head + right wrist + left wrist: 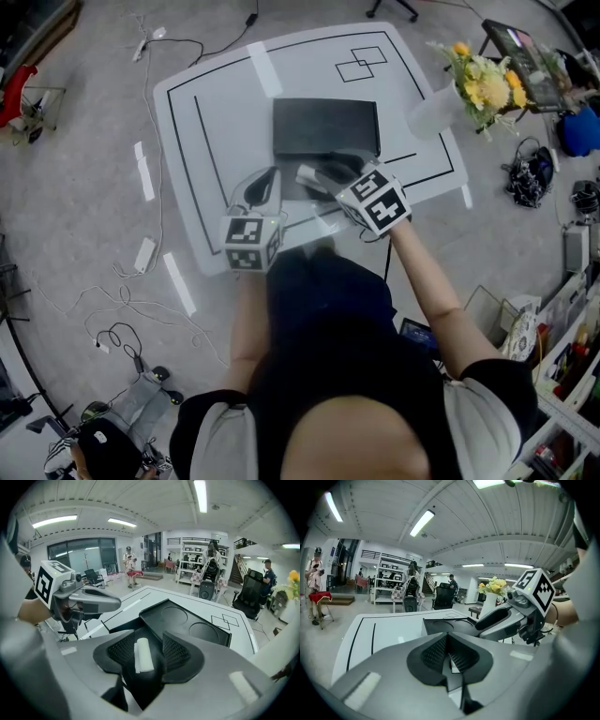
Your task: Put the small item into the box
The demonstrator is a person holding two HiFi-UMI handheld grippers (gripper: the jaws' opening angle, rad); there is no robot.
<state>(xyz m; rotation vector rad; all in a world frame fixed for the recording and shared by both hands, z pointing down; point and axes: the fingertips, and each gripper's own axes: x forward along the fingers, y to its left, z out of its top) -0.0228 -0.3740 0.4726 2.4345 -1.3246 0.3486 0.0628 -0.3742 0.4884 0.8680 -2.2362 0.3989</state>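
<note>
My right gripper (149,637) filled the bottom of its own view, jaws standing apart. The small item (142,656), a short white roll, sat between them. It lay against the pad on that view's left, with a dark gap between it and the other pad. Just past the jaws lay the black box (187,620) on the white desk (136,597), with two round recesses in its floor. My left gripper (110,603) reached in from the side, beside the box's near corner.

The left gripper view showed what the other could not: my left gripper's pads (436,653) met at their tips, closed. A thin sliver of white showed lower down between them, and I could not tell what it was. Across the box my right gripper came in from the side, and beyond it stood yellow flowers (496,585) in a pale vase (489,605).

From the head view the box was only a plain dark rectangle. Both grippers hung over the desk's near part, the right one's tip at the box's near edge and the left one just beside it. The roll did not show there at all, nor could I see from above how either pair of jaws stood.
</note>
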